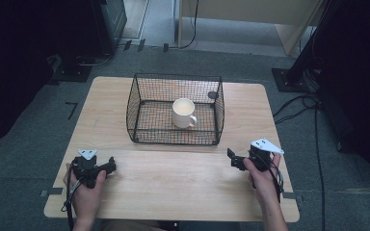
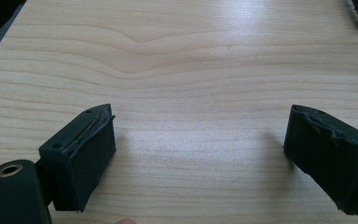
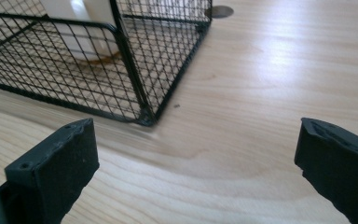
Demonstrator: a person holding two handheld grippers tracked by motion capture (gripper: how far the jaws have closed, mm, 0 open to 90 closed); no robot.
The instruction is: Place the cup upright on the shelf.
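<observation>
A white mug (image 1: 184,113) stands upright inside a black wire basket (image 1: 137,96) at the middle of the wooden table; its handle points to the front right. In the right gripper view the mug (image 3: 81,18) shows through the basket's mesh (image 3: 135,70). My left gripper (image 1: 107,167) rests near the table's front left, open, with bare wood between its jaws (image 2: 198,154). My right gripper (image 1: 232,159) sits at the front right, just short of the basket's near right corner, open and holding nothing (image 3: 196,158).
A small dark round disc (image 1: 212,95) lies on the table behind the basket's right side, also seen in the right gripper view as a disc (image 3: 222,11). Bare wood (image 1: 173,183) spans the front between both hands. Cables (image 1: 298,108) run over the floor at the right.
</observation>
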